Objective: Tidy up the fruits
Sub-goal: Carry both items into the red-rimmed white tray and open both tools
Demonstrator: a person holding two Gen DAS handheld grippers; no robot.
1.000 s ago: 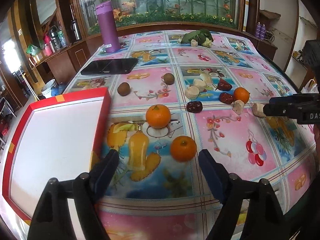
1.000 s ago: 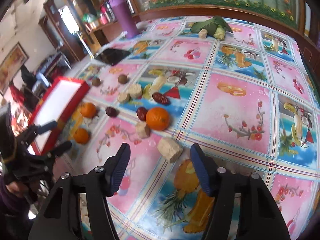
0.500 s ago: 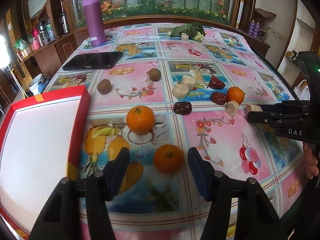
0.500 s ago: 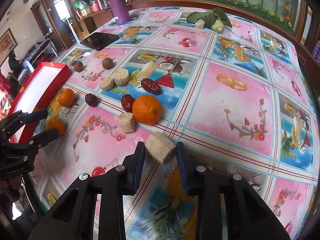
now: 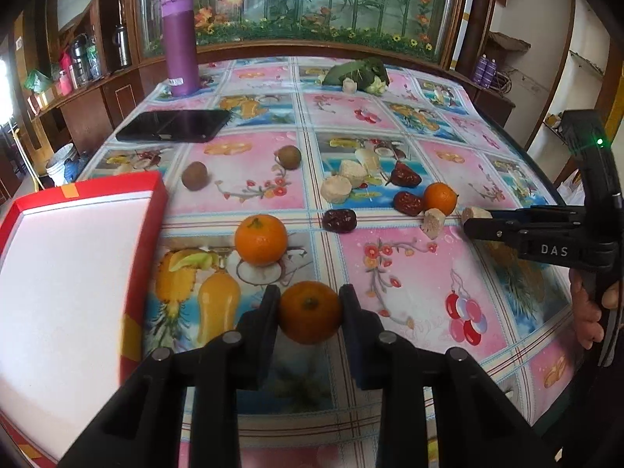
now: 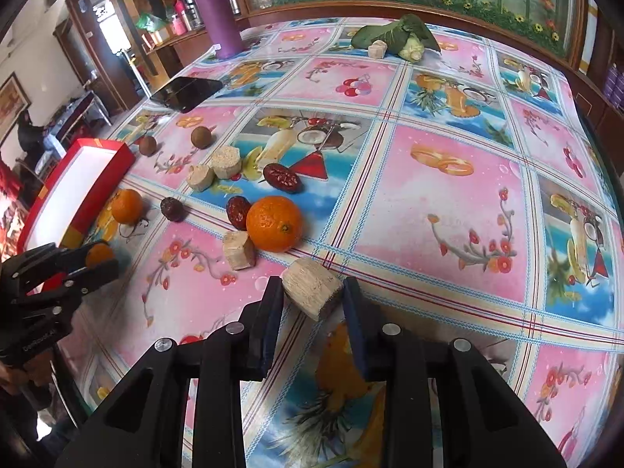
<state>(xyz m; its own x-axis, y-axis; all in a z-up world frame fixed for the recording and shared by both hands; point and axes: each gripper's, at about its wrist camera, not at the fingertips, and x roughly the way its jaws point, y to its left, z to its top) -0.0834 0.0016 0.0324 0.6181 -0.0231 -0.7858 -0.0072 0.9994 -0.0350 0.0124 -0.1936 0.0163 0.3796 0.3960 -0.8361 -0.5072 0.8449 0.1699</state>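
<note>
1. Left gripper (image 5: 310, 312) clamped on a mandarin (image 5: 310, 311), pads pressed to its two sides at the widest part, fruit resting on the tablecloth (image 5: 409, 273) close in front of the camera.
2. Probably light, round and a little soft under a loose, smooth skin; likely to roll or slip out if held off centre, so a moderate squeeze across the middle, as placed now, looks right. Too hard a squeeze could bruise it.
3. Right gripper (image 6: 312, 292) closed around a pale sugarcane chunk (image 6: 312, 292), both pads touching its cut sides, one end tilted up off the cloth.
4. Likely stiff, fibrous and rough, so little risk of crushing or slipping; uneven shape may let it twist, so flat faces are the better hold.
5. Just beyond the left gripper, a second mandarin (image 5: 260, 240); to the left of both, touching nothing, the red tray (image 5: 150, 210) with a white floor, presumably the destination.
6. Just beyond the right gripper, another cane piece (image 6: 238, 250) touching a third mandarin (image 6: 274, 223), with a red date (image 6: 238, 211) beside them.
7. Farther out: two more dates, two cane rounds, two brown longan-like fruits, then a black phone (image 5: 173, 125) and a purple flask (image 5: 180, 43).
</note>
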